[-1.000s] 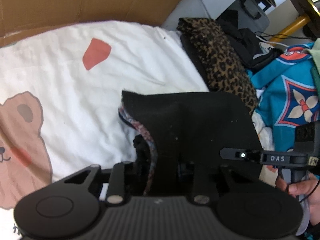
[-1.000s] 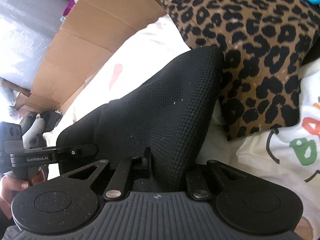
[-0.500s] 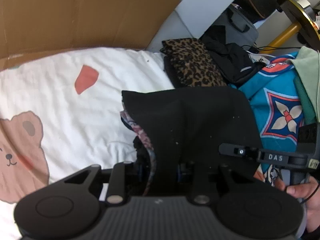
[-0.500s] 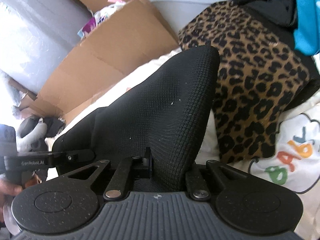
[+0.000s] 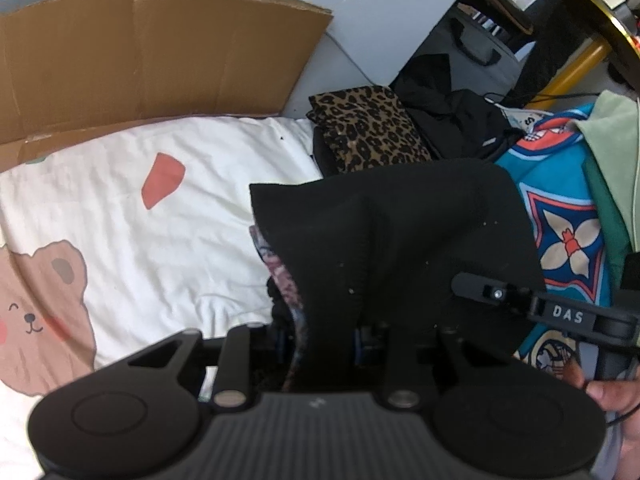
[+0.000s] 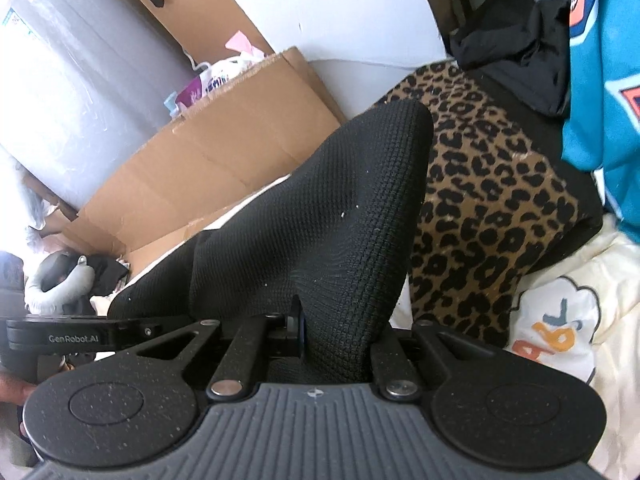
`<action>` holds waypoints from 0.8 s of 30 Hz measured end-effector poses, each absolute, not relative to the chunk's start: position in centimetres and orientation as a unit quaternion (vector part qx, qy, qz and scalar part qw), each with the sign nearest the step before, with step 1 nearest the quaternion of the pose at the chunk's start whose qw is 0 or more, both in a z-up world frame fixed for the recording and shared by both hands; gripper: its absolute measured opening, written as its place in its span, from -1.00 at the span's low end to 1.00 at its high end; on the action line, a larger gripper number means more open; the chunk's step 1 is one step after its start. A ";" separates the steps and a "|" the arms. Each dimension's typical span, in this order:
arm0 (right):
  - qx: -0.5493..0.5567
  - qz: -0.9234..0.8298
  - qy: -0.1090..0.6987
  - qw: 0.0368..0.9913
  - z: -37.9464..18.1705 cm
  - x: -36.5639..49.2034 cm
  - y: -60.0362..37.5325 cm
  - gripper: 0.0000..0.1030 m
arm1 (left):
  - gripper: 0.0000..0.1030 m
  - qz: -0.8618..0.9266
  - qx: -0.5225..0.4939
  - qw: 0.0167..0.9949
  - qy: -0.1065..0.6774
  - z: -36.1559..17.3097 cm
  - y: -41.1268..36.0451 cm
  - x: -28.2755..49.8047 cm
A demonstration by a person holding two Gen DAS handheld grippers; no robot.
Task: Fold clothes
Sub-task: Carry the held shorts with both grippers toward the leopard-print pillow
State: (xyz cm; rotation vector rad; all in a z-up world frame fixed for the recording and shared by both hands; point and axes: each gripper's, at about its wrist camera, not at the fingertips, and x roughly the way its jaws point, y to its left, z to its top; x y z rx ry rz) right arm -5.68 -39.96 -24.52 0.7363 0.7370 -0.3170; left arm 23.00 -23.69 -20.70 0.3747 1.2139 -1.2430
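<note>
A black knit garment hangs in the air above the bed, held at two spots along one edge. My left gripper is shut on a bunched fold of it, where a flowery patterned layer shows beside the black cloth. In the right wrist view the same garment rises as a peaked fold, and my right gripper is shut on it. Each gripper shows in the other's view: the right gripper at the garment's right edge, the left gripper at its left. Both pairs of fingertips are buried in cloth.
A white bedsheet with a bear print lies below, backed by a cardboard sheet. A folded leopard-print garment sits at the sheet's far right, with black clothes behind it. A blue patterned garment and a green one lie further right.
Both grippers have risen with the black garment still in them. The bed and the leopard-print piece now look farther away, and more cardboard and room show behind.
</note>
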 end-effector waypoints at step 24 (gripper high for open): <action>0.307 -0.204 0.314 0.875 -21.4 -9.3 -46.9 -0.82 | -0.41 -0.532 0.153 0.633 0.541 -20.3 -31.3 15.4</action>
